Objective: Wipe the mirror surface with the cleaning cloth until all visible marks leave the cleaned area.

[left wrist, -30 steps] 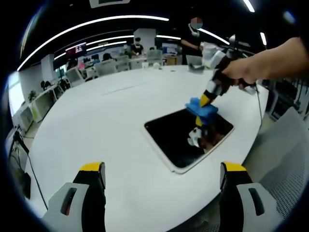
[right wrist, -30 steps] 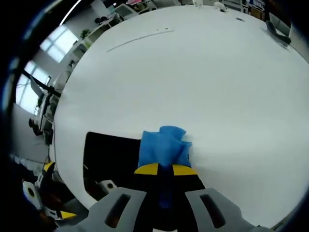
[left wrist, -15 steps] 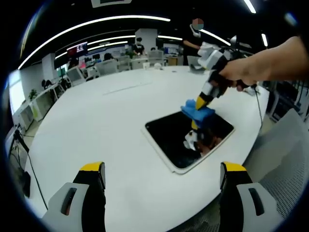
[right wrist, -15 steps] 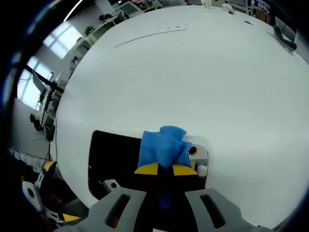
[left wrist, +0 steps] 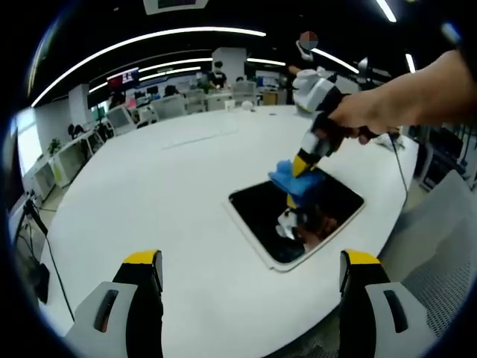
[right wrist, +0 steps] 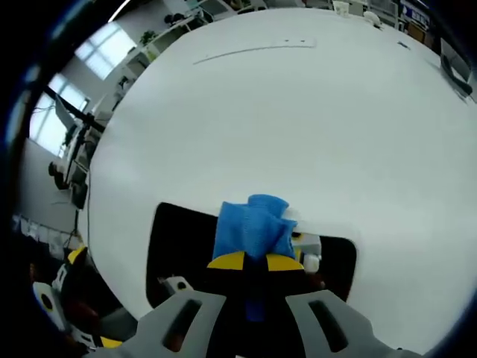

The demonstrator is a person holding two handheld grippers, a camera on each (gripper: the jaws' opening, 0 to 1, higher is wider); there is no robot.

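Observation:
A dark rectangular mirror (left wrist: 298,216) with a white rim lies flat on the big white table (left wrist: 149,194), right of centre in the left gripper view. My right gripper (left wrist: 302,165), held by a person's hand, is shut on a blue cleaning cloth (left wrist: 292,177) and presses it on the mirror's far part. In the right gripper view the blue cloth (right wrist: 252,230) bulges out past the yellow-tipped jaws, over the mirror (right wrist: 182,250). My left gripper (left wrist: 252,261) stands open low in its own view, well short of the mirror, nothing between its jaws.
The table's right edge (left wrist: 387,224) runs close behind the mirror, with a grey chair (left wrist: 447,224) beyond it. Office desks and people stand far off at the back. Bare white tabletop (right wrist: 298,119) stretches wide beyond the cloth.
My right gripper has slid the cloth leftward across the mirror's far part, from the right corner toward the middle. The left gripper has hardly moved.

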